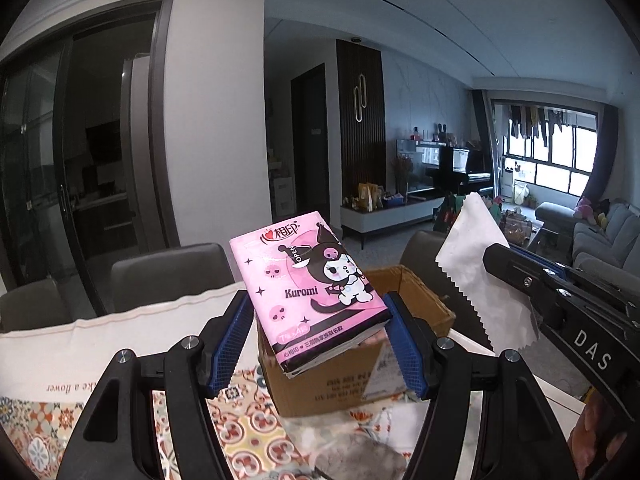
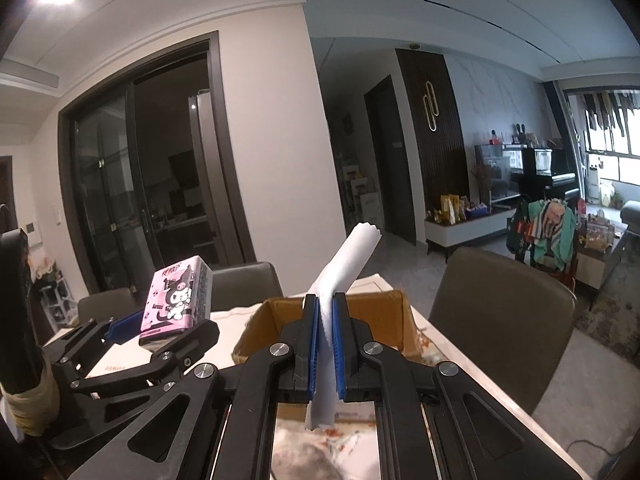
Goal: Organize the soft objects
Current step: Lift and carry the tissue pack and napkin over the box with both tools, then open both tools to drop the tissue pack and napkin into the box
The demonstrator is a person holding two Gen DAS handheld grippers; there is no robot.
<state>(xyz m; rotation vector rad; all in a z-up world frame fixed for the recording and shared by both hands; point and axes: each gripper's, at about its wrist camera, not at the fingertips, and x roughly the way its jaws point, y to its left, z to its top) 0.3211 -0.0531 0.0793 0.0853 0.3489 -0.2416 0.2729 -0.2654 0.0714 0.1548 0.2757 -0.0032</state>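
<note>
Left gripper (image 1: 320,336) first, nearest us: its blue pads are clamped on the sides of a pink tissue pack (image 1: 308,288), which rides tilted, printed face up, above the near edge of the cardboard box (image 1: 328,384). Pinching by the narrow sides makes sense, I'd say; the soft pack flexes less that way and can drop flat into the box.

Over at three o'clock, the right gripper (image 1: 520,280) comes in from the edge, pressed fully together on a white cloth (image 1: 480,264) with a zigzag edge. From its own camera the cloth (image 2: 336,300) stands up between the pads and curls toward twelve o'clock, a tail hanging below. Both loads look aimed at that open box (image 2: 376,308), dead ahead at twelve.

Underneath, a patterned tablecloth (image 1: 248,432) covers the table, with a grey furry patch (image 1: 360,460) at six o'clock, cut off by the frame; I can't say what it is. Inside the box is mostly hidden behind the pack and the fingers. Grey chairs (image 1: 168,276) sit beyond the table, then a dark glass door (image 1: 80,160) at ten o'clock, a piano (image 1: 464,168) and a sofa (image 1: 600,236) far off at two.
</note>
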